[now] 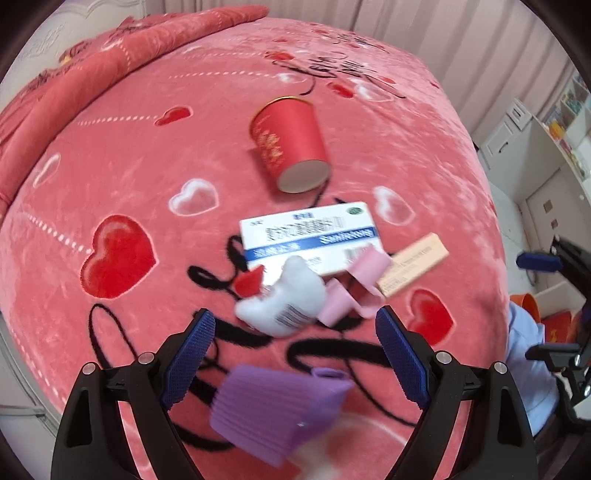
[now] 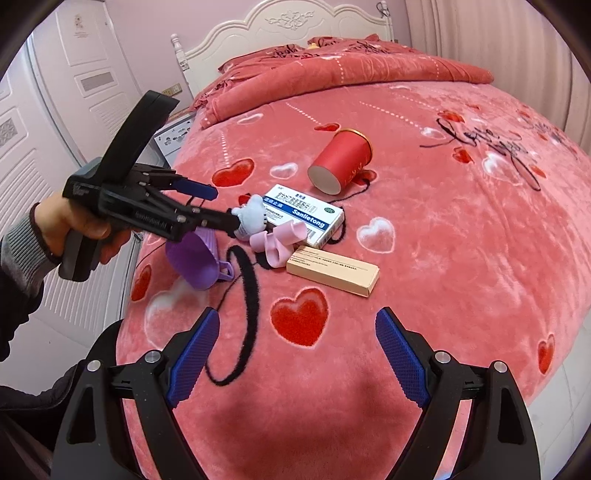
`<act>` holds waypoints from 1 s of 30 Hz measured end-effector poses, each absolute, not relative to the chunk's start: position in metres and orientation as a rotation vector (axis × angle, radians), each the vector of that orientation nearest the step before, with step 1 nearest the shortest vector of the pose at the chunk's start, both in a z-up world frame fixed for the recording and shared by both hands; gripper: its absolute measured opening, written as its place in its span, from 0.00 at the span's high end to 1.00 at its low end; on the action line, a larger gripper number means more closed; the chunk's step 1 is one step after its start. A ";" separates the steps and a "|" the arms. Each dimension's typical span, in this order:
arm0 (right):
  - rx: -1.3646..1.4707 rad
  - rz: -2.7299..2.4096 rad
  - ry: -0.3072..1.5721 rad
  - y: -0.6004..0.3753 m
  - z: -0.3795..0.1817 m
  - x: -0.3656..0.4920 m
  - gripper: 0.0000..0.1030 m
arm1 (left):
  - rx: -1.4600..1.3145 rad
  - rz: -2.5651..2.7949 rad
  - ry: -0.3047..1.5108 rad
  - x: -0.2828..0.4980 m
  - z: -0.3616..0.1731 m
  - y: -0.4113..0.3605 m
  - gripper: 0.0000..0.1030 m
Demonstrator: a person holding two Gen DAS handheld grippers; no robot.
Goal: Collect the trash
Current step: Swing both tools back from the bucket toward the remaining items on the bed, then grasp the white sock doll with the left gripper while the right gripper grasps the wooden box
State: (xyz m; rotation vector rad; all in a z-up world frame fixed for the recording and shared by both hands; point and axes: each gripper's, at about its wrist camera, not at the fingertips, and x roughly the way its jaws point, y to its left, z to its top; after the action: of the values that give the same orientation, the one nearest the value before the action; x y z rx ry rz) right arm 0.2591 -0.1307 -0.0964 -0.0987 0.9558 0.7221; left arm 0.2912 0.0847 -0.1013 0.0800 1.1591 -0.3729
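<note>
Trash lies in a cluster on the pink heart-print blanket (image 2: 443,229). A red can (image 1: 290,144) (image 2: 341,166) is on its side. Nearer are a white-and-blue medicine box (image 1: 310,236) (image 2: 303,214), a beige box (image 1: 413,264) (image 2: 332,271), a curled pink strip (image 1: 354,288) (image 2: 277,243) and a small white plush piece (image 1: 284,302) (image 2: 251,218). A purple cup (image 1: 273,410) (image 2: 195,258) lies tipped below my left gripper (image 1: 295,317) (image 2: 221,206), which hangs open over it without touching. My right gripper (image 2: 298,321) is open and empty above a red heart, short of the beige box.
A folded red quilt (image 2: 332,74) and a white headboard (image 2: 288,26) are at the bed's far end. White wardrobe doors (image 2: 55,122) stand left of the bed. A white desk with shelves (image 1: 554,147) and an orange-red object on the floor (image 1: 532,304) are to the right.
</note>
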 end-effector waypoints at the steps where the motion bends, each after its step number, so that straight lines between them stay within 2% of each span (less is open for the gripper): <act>1: -0.097 0.722 0.962 -0.130 -0.099 0.261 0.17 | 0.068 -0.371 1.167 0.294 -0.104 0.086 0.15; 7: -0.099 0.722 0.984 -0.127 -0.111 0.267 0.17 | 0.024 -0.393 1.202 0.309 -0.122 0.090 0.16; 8: -0.098 0.720 0.985 -0.128 -0.112 0.267 0.17 | 0.016 -0.400 1.204 0.310 -0.123 0.090 0.28; 10: -0.095 0.717 0.990 -0.129 -0.115 0.269 0.17 | 0.010 -0.413 1.225 0.312 -0.130 0.089 0.40; 17: -0.096 0.711 1.002 -0.133 -0.122 0.274 0.17 | 0.050 -0.422 1.199 0.305 -0.126 0.087 0.54; 23: -0.150 0.737 0.980 -0.135 -0.125 0.284 0.17 | 0.093 -0.466 1.117 0.279 -0.084 0.080 0.55; 30: -0.263 0.788 0.941 -0.129 -0.137 0.313 0.17 | 0.146 -0.547 1.115 0.260 -0.074 0.055 0.55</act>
State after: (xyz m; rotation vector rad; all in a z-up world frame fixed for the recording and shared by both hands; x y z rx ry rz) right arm 0.3132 -0.1290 -0.1374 -0.2632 0.9412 0.7876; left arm 0.2599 0.0548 -0.0743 0.1461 1.1151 -0.5466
